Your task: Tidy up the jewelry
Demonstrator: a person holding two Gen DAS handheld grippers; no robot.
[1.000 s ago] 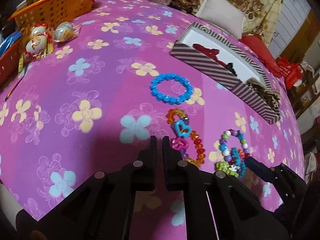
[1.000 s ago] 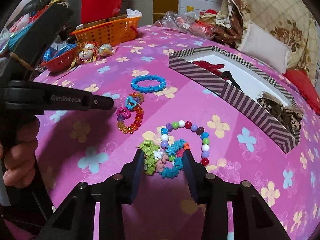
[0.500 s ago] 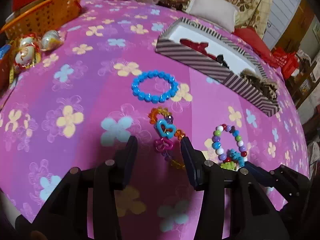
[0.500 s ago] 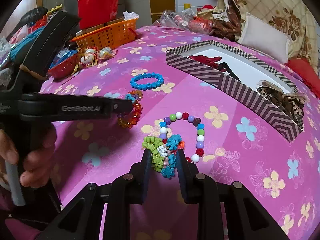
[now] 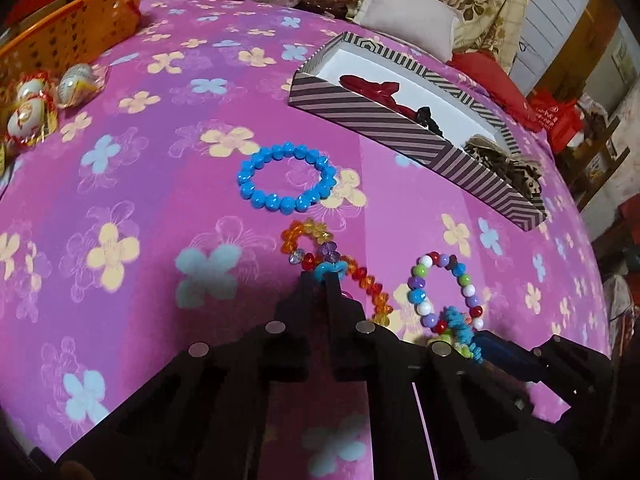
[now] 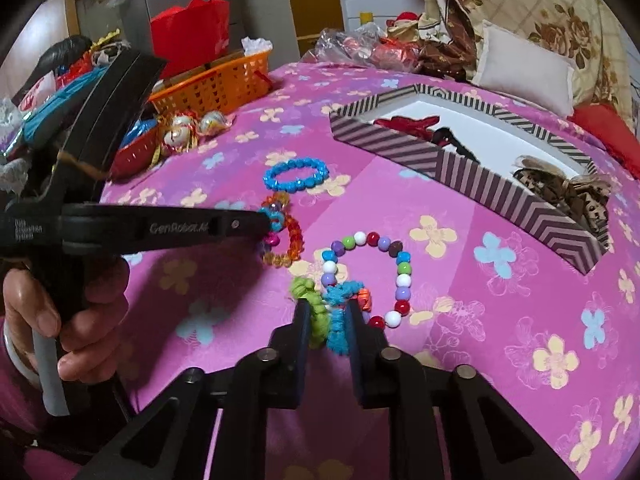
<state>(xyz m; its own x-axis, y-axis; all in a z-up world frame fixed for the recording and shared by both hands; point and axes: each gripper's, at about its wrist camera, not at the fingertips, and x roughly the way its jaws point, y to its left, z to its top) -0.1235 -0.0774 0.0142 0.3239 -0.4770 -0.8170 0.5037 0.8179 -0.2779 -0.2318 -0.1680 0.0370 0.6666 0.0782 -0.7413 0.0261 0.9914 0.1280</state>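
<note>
Between the left gripper's point(image 5: 320, 280) jaws sat the blue heart charm of the orange bracelet point(image 5: 362, 280); the jaws had just closed and clamped it. Right gripper point(image 6: 328, 312), jaws just closed, pinched a green-and-blue yarn band point(image 6: 334, 310) lying against the multicolour bead bracelet point(image 6: 368, 272). Both pieces rested on the pink floral cloth point(image 5: 160, 184). Beyond them lay a blue bead bracelet point(image 5: 286, 182), loose. Farther back stood a striped box point(image 5: 400, 124) holding red, black and leopard-print items. An orange basket point(image 6: 216, 88) stood at the cloth's far left.
</note>
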